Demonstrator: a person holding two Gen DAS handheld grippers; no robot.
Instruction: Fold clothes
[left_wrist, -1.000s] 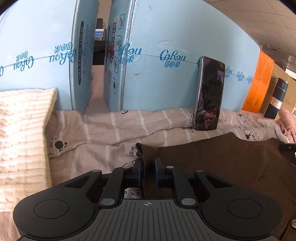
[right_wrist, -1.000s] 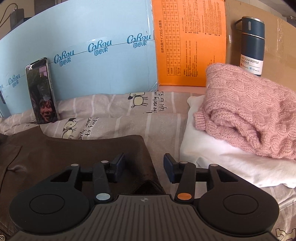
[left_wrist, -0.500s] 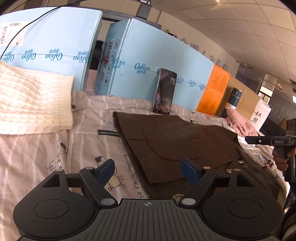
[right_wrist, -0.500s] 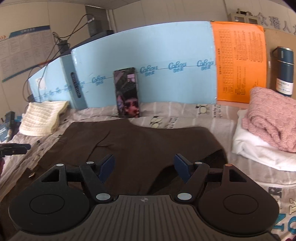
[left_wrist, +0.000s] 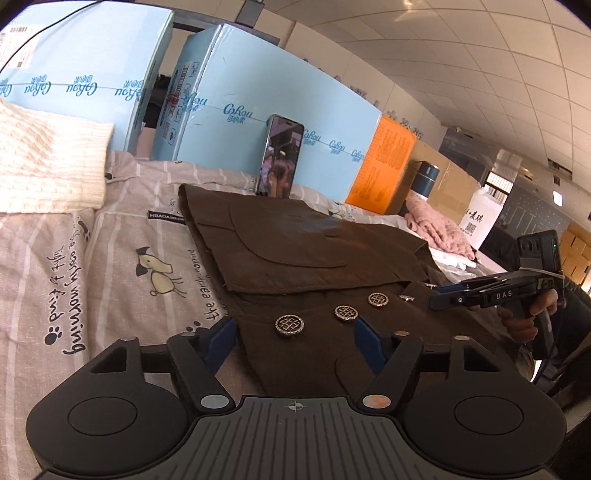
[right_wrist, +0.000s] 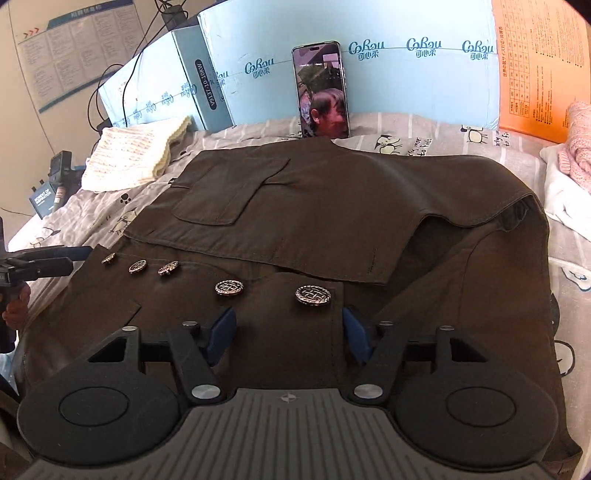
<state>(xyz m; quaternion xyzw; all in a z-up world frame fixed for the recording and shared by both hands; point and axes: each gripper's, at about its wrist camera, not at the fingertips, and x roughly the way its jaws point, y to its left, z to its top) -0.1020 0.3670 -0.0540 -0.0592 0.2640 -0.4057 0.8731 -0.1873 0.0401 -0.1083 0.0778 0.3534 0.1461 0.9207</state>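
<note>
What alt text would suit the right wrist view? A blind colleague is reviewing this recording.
An open right claw hovers over a brown jacket spread on a printed bedsheet, its far half folded toward a row of metal buttons. A phone leans on blue boxes behind; a cream knit lies left.

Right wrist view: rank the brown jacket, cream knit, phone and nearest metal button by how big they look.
1. brown jacket
2. cream knit
3. phone
4. nearest metal button
The knit and phone lie farther from the camera, so their true sizes stay unsure.
</note>
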